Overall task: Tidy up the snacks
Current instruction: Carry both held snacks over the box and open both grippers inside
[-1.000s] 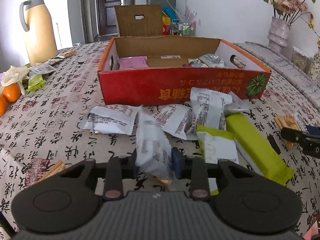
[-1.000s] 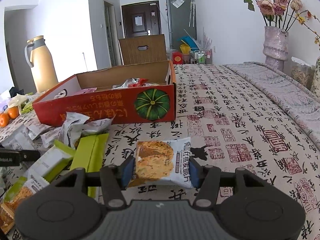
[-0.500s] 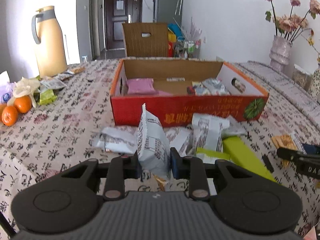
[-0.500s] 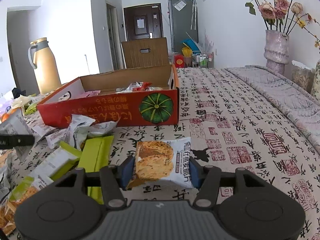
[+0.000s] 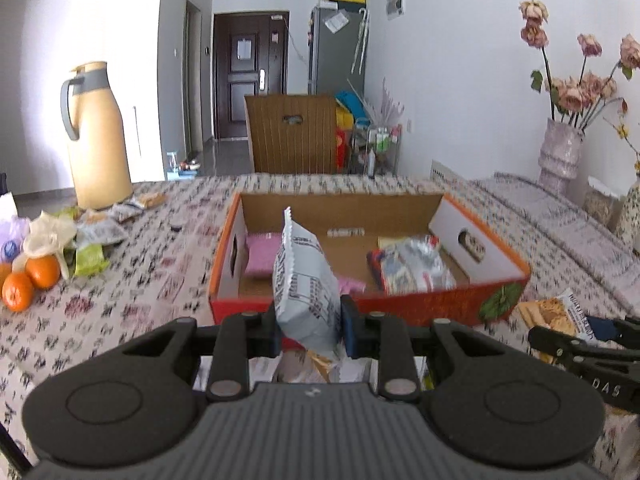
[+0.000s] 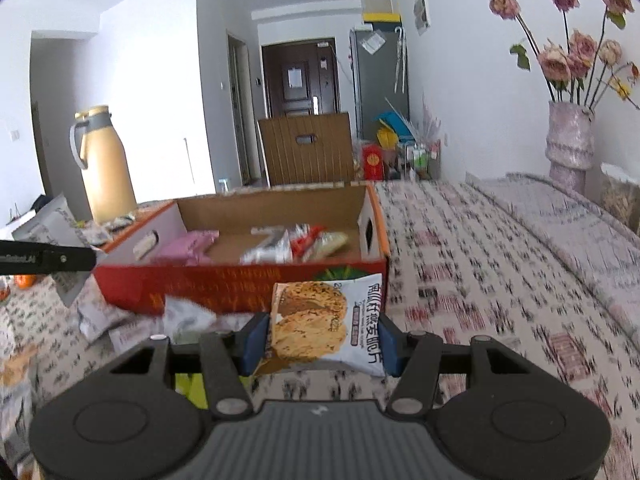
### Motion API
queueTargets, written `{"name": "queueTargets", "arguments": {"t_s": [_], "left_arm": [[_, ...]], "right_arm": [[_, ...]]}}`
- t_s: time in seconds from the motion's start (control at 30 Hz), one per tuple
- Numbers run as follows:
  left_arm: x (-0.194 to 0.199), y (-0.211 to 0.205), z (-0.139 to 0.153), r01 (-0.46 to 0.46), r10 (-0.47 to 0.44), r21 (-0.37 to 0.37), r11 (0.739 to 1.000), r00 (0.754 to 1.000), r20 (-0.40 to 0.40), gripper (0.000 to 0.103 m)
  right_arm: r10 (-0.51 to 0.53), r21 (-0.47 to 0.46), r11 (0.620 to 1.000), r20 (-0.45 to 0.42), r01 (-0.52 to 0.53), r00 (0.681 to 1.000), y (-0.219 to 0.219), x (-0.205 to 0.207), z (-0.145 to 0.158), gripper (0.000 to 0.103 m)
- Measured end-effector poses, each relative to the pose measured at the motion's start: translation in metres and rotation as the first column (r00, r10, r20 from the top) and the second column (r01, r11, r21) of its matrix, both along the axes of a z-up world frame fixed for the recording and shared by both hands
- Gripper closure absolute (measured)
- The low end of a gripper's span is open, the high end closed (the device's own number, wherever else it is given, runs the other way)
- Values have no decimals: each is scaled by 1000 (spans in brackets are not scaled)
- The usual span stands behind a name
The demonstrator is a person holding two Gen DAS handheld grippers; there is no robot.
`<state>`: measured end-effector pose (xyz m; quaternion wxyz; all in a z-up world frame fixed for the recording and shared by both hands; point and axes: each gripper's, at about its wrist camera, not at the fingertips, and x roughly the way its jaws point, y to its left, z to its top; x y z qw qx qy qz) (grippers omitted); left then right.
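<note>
Your left gripper (image 5: 308,330) is clamped on a white snack packet (image 5: 305,282), which stands upright between the pads, its crimped top edge poking up above the fingers. It's held up off the table, right in front of the near wall of the red cardboard box (image 5: 420,308), so from the left wrist view the packet overlaps the open box

Your right gripper (image 6: 320,340) is squeezed onto a cookie packet (image 6: 326,326) from both sides, picture side facing the camera, sitting flat-ish across the gap between the blue pads. It's lifted too, just in front of the box's right end, near the green pumpkin print

Inside the box you've got a pink packet (image 5: 262,254) on the left side and a shiny silver packet (image 5: 412,266) on the right, well apart from each other

More white packets (image 6: 180,318) lie on the patterned tablecloth (image 6: 500,280) in front of the box. Off to the left there's a yellow thermos (image 5: 98,136) and a couple of oranges (image 5: 30,282), and a vase of dried roses (image 6: 570,140) stands far right
</note>
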<state>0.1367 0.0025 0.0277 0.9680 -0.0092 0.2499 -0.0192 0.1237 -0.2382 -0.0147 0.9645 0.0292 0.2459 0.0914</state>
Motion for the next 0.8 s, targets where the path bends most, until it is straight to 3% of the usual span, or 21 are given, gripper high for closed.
{"name": "queueTargets", "arguments": {"t_s": [0.23,0.6,0.8], "left_arm": [[28,-9,15,-13,13,-7,1000,999,53,75],[79,-18,16,-44,44,11,999,997,58,75],[101,-11,3,-68,67,2,998,997,34,75]], "right_arm": [[5,18,1000,44,-6,999,6,28,14,48],[16,15,1000,86,-17,996,24,87,31,48],[9,16,1000,67,-10,998,31,114,23,48]]}}
